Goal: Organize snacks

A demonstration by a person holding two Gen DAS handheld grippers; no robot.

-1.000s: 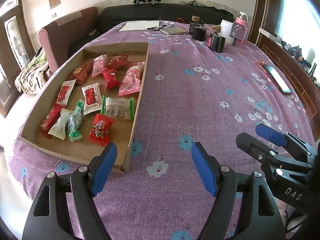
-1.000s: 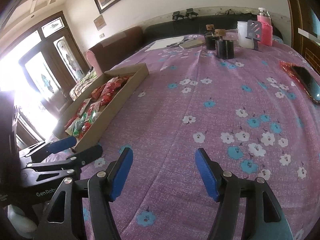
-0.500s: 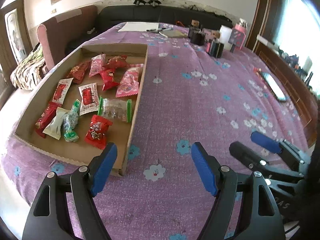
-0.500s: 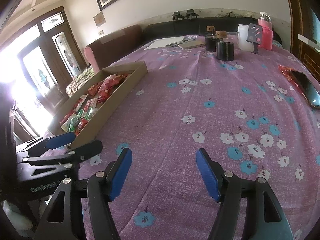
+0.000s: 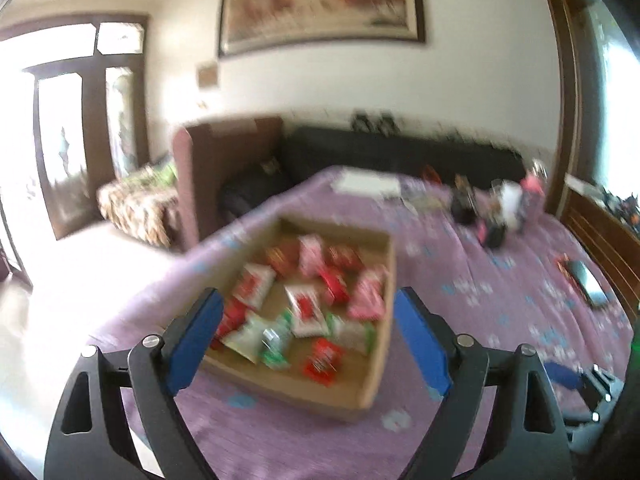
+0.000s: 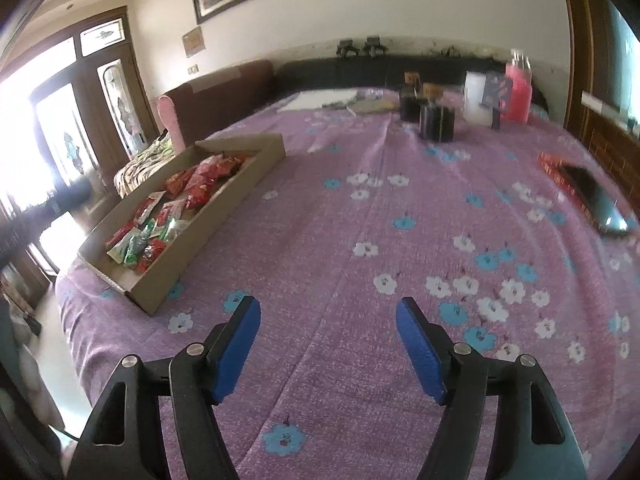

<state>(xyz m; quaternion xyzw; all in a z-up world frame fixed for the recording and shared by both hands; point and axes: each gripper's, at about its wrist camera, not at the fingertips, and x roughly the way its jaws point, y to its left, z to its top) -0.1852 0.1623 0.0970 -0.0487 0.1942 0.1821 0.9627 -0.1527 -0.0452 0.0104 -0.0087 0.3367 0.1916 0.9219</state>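
All visible snack packets (image 5: 304, 312) lie inside the cardboard tray (image 6: 224, 216), none loose on the cloth; left gripper (image 5: 308, 344) and right gripper (image 6: 328, 344) jaws wide, empty.

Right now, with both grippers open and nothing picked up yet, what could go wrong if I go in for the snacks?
1. The snack packets overlap in the cardboard tray; the left gripper could pinch two at once.
2. The left wrist view is blurred, so aiming from it is unreliable.
3. The tray sits near the table edge; a push from the fingers might slide it off.
The right gripper hangs open over bare cloth.
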